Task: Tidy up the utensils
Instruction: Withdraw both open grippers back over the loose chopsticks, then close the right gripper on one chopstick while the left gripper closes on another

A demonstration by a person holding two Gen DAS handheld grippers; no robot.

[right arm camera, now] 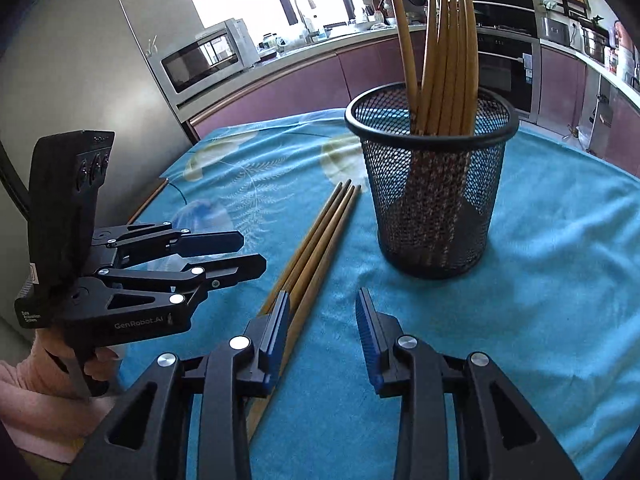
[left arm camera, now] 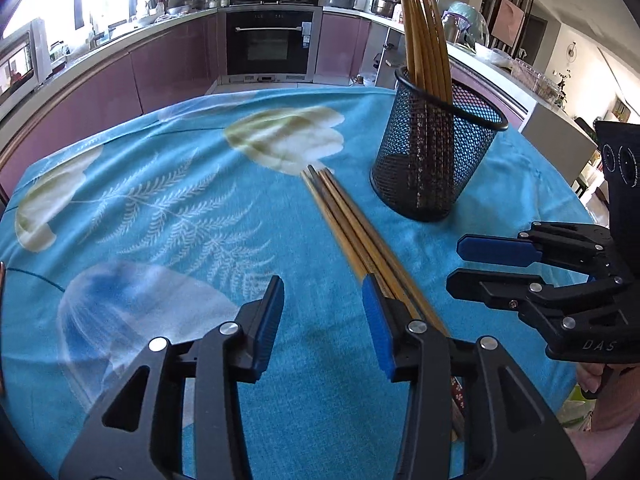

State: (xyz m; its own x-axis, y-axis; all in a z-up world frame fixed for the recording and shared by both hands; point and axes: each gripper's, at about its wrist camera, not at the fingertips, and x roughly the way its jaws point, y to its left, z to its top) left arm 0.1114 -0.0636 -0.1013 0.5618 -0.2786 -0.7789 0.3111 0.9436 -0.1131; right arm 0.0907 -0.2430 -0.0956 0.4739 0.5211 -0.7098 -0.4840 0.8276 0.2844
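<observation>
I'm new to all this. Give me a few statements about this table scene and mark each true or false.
1. The mesh holder stands upright with chopsticks in it. True.
2. The loose chopsticks lie on the tablecloth. True.
3. The left gripper is clamped on a chopstick. False: its jaws are open, with nothing between them.
4. The tablecloth is plain red. False: it is blue with leaf prints.
5. The right gripper is open. True.

The right gripper (left arm camera: 460, 264) carries the raised letters "DAS" on its black body. The left gripper (right arm camera: 248, 254) bears "GenRobot.AI" on its side, and a small white label near its handle reads "Data Acquisition System". No other writing is legible.
</observation>
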